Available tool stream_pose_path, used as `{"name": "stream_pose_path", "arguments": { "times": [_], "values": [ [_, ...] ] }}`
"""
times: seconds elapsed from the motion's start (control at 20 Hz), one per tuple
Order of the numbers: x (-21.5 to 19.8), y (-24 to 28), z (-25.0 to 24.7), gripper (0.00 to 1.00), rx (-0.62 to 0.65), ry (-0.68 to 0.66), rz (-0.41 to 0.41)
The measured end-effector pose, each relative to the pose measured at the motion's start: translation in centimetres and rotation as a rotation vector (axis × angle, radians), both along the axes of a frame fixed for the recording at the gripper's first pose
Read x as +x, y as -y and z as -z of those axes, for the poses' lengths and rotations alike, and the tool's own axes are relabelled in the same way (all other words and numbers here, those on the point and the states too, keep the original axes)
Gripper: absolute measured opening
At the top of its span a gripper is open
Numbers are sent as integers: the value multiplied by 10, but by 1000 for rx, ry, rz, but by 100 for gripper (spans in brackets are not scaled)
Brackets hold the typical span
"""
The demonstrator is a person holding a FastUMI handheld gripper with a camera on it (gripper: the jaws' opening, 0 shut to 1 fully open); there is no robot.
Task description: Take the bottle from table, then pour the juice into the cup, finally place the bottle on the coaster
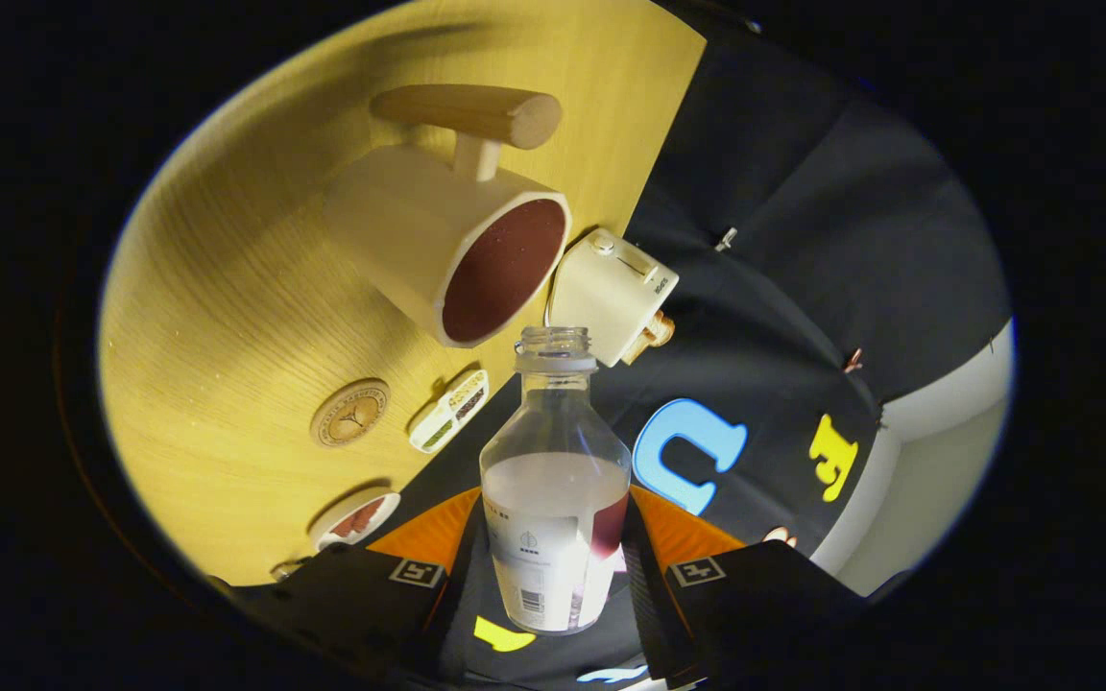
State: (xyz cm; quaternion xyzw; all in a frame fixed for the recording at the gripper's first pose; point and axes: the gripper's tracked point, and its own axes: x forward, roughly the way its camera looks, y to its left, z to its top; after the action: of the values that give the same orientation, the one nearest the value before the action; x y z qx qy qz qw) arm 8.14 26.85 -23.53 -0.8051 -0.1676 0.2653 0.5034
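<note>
Gripper point(553, 566) clamped on clear plastic bottle point(555, 499) — uncapped.
Mouth tipped toward cream wooden-handled cup point(447, 240) on yellow wooden table point(227, 317).

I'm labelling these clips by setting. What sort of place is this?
Probably a staged recording booth, not a real kitchen: a wooden table against black cloth, holding a mug and round coaster. The hand-held gripper grips a bottle.
</note>
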Motion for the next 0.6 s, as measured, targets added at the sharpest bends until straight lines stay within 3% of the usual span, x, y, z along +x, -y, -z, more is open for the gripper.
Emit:
{"name": "stream_pose_path", "arguments": {
  "times": [0.35,0.6],
  "values": [
    [-21,8,18,70,204,-205,143],
    [-36,9,25,71,438,-394,279]
  ]
}}
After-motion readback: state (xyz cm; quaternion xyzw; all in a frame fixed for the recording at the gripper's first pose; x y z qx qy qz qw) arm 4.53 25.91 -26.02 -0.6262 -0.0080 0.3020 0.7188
